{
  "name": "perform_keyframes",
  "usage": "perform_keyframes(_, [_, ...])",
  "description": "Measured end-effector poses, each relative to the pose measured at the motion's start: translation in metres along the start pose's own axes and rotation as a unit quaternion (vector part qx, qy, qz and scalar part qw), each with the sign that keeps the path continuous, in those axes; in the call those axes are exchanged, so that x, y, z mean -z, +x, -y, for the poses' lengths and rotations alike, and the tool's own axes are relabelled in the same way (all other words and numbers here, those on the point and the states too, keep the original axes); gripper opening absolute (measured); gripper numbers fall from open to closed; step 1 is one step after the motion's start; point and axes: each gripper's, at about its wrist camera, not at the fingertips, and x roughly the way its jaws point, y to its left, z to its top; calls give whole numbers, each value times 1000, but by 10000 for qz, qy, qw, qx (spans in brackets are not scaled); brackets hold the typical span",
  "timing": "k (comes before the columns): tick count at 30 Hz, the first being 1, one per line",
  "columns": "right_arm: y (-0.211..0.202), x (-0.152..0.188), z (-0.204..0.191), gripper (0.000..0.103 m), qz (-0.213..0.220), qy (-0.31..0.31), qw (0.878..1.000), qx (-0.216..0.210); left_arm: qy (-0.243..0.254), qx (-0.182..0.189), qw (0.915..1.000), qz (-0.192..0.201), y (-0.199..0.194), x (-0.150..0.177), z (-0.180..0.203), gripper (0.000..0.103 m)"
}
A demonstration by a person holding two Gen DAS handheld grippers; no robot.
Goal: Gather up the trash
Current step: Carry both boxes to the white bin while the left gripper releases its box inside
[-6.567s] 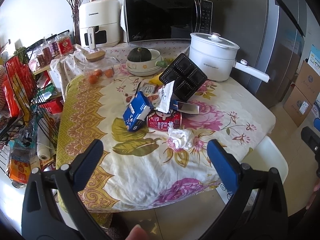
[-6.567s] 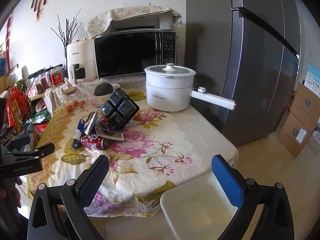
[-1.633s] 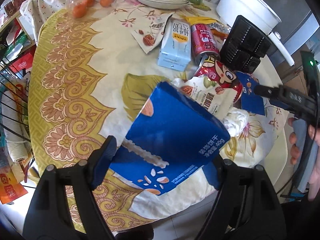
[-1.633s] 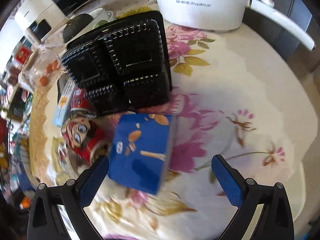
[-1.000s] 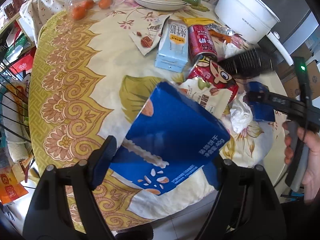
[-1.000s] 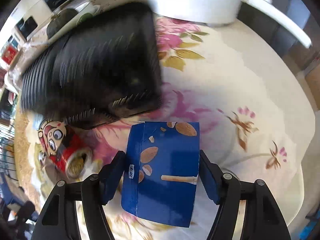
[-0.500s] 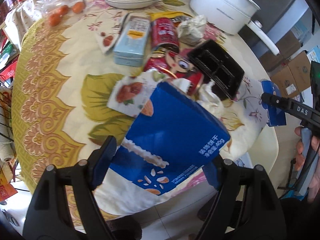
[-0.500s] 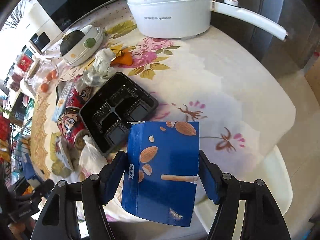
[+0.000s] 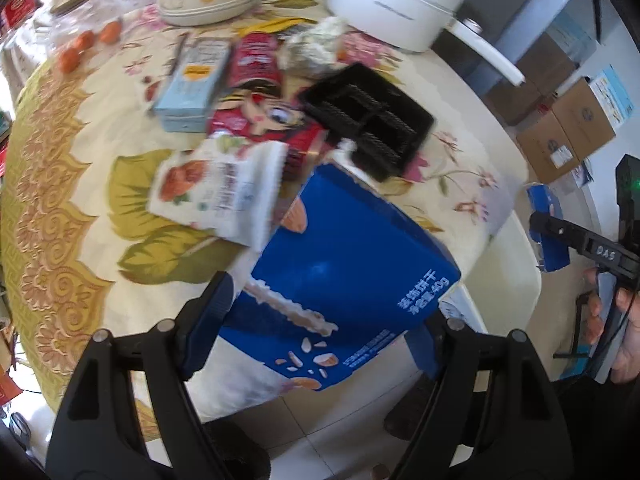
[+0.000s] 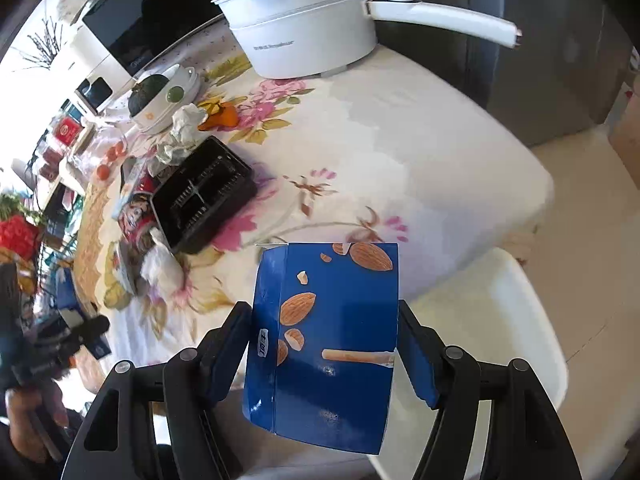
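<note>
Blue cartons over a flowered cloth.

I see a deep blue carton [image 9: 344,276] printed with white text and pale almond flakes, and a second blue box [image 10: 326,344] patterned with brown almonds. The tablecloth [image 9: 60,208] under them is cream with pink flowers and a gold scroll border. On it lie a ribbed black tray [image 9: 368,118], a red can [image 9: 256,62], a light blue carton [image 9: 194,84] and a white pot [image 10: 304,32].
</note>
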Motion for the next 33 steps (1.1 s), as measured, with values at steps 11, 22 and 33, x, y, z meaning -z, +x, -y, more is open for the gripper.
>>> perform_keyframes(11, [-18,33,78,72,-76,314,9989,352,668,755,9947,209,19,-1,105,80])
perform_keyframes(22, [-30,53,127,73,-69,548,9976,424,1223,1632,9790,-61,69,2,193,80])
perform_keyframes(33, [-28,58,151,73,-142,684,9959,568,1685,1623,9722,-60,87,4,225,80])
